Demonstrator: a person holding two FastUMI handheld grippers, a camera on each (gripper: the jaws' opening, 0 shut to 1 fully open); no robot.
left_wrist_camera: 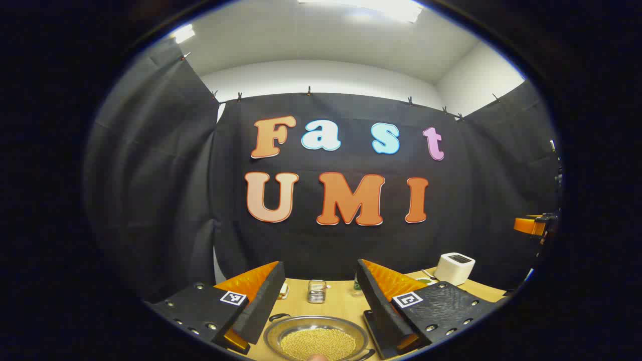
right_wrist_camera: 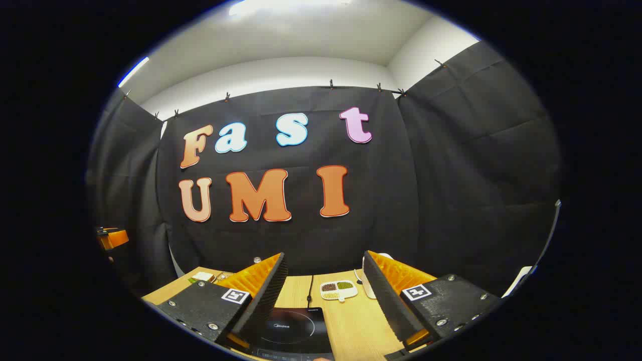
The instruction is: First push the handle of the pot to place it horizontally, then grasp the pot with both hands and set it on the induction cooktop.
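While both tools (left_wrist_camera: pixel 318 301) (right_wrist_camera: pixel 326 296) gape, the pot (left_wrist_camera: pixel 317 341) holds grain; the cooktop (right_wrist_camera: pixel 293 331) reads "Midea".

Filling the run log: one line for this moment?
left hand-held gripper open above pot | right hand-held gripper open above induction cooktop | pot not grasped

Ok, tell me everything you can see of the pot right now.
The pot shows in the left gripper view as a shallow, round, shiny metal pan sitting flat on the wooden table, low between the open fingers of the left hand-held gripper, which do not touch it. Small yellowish grains cover its bottom. A thin dark loop handle sticks out at its far-left rim; another shows at the lower right. Its near edge is cut off.
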